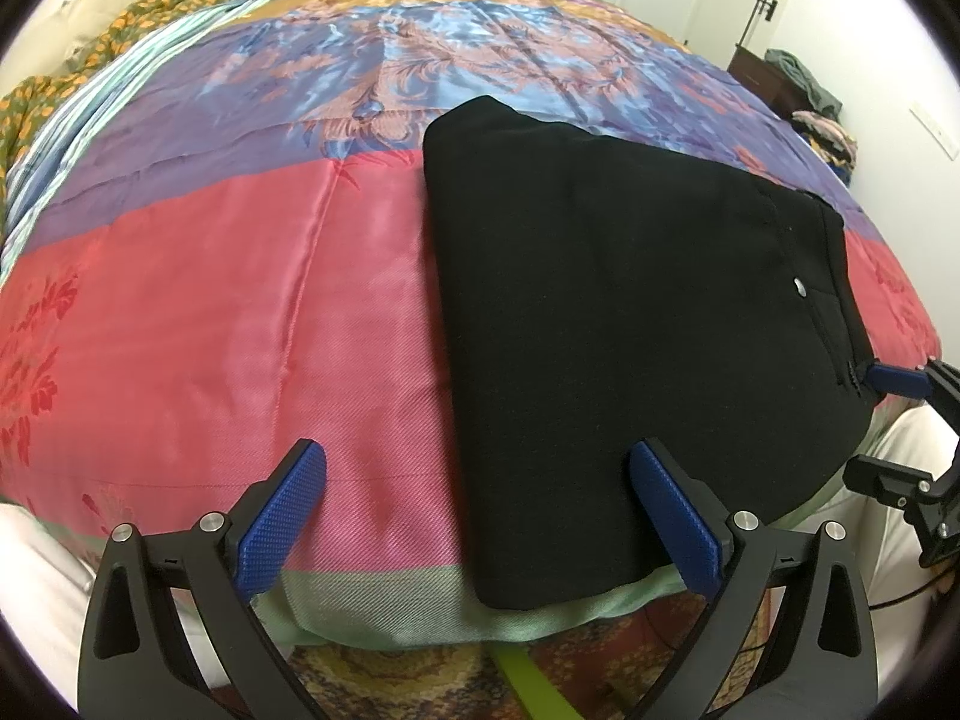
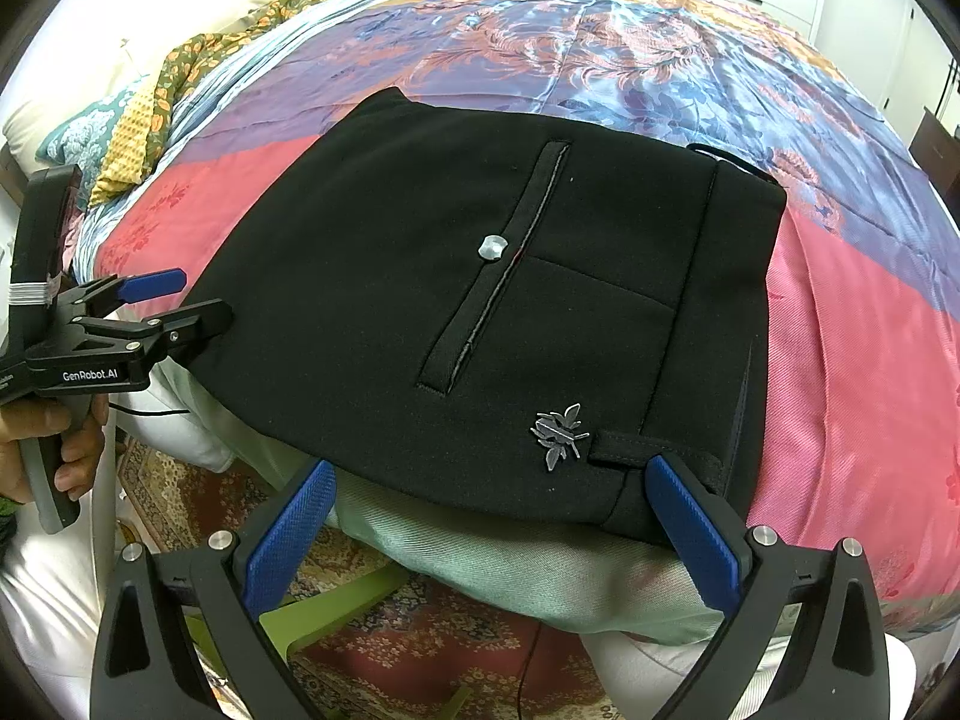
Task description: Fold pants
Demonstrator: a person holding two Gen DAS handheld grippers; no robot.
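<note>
Lying folded on quilt (image 1: 240, 312): pants (image 2: 480, 300); left gripper (image 1: 480, 516), right gripper (image 2: 492, 534) spread, empty.

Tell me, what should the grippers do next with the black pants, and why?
Probably just back both away. The black pants already lie folded in a compact bundle near the edge of the quilt, and the left gripper and right gripper are both open, holding nothing. A last smoothing pat might help, but the fold looks done.
</note>
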